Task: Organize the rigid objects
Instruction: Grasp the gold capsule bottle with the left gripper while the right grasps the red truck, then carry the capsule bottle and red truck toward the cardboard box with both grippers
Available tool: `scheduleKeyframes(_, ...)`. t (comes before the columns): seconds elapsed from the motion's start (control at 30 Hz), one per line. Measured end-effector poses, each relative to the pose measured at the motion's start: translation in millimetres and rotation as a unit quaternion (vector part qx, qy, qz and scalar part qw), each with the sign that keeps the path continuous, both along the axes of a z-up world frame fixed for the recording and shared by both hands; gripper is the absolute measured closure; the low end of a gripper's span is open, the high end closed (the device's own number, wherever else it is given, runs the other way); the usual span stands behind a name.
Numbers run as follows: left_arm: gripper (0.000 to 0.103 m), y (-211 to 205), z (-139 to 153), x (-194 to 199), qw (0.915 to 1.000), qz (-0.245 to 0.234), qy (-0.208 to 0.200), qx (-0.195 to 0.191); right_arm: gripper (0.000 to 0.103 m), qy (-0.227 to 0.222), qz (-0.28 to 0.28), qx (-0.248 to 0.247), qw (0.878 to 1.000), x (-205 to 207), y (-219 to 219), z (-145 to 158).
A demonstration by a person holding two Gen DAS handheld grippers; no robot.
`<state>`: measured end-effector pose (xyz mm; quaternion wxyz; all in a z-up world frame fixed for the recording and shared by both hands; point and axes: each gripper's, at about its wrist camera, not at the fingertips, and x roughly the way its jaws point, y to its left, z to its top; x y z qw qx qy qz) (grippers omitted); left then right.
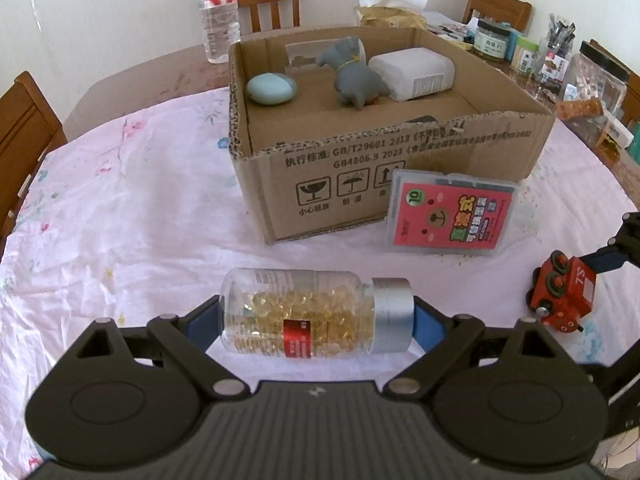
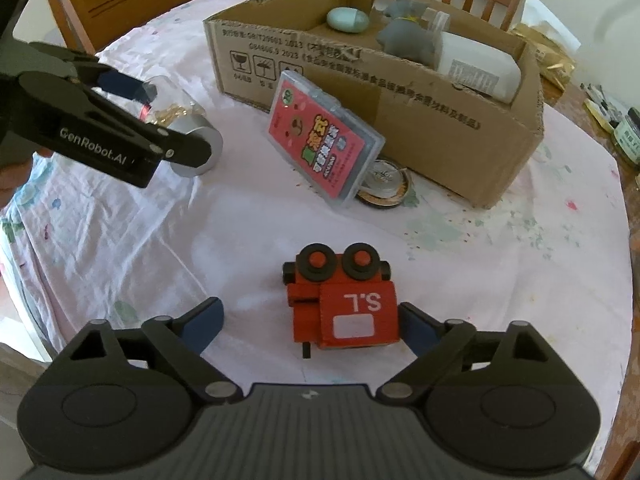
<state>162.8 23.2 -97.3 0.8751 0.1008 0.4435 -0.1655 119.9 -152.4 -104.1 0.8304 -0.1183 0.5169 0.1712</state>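
A clear pill bottle (image 1: 316,314) with a silver cap lies on its side between the fingers of my left gripper (image 1: 316,320), which is shut on its two ends. It also shows in the right wrist view (image 2: 188,140). A red toy train (image 2: 344,304) lies on the cloth between the open fingers of my right gripper (image 2: 308,320); the right finger is close to it, the left stands apart. The train also shows in the left wrist view (image 1: 564,294). A cardboard box (image 1: 392,184) holds a grey toy animal (image 1: 352,76), a blue oval (image 1: 270,88) and a white container (image 1: 412,72).
A pink card case (image 2: 324,140) leans on the box front, with a round tin (image 2: 384,184) behind it. A water bottle (image 1: 218,12) stands behind the box. Jars and clutter (image 1: 560,60) fill the far right. Wooden chairs (image 1: 24,128) ring the table.
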Motion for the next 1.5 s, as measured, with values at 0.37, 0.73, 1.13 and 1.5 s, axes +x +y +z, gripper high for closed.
scheduleKeyframes(0.37,0.009,0.4,1.1,-2.7,1.0000,0.006,0.001,0.002,0.039,-0.018,-0.001,-0.011,1.000,-6.9,-7.9,11.3)
scheduleKeyframes(0.73,0.009,-1.2,2.2,-4.4,0.9999,0.011,-0.001,0.010,0.045,-0.023,-0.014,-0.004,1.000,-4.6,-10.6,10.2)
scheduleKeyframes(1.13,0.009,3.7,10.7,-4.2,0.9999,0.004,0.006,0.013,0.046,-0.027,-0.013,-0.016,0.999,-7.2,-8.5,17.0)
scheduleKeyframes(1.5,0.009,5.8,63.3,-8.3,0.9991,-0.041,-0.006,0.008,0.046,-0.048,-0.008,-0.013,0.999,-3.2,-17.7,48.4)
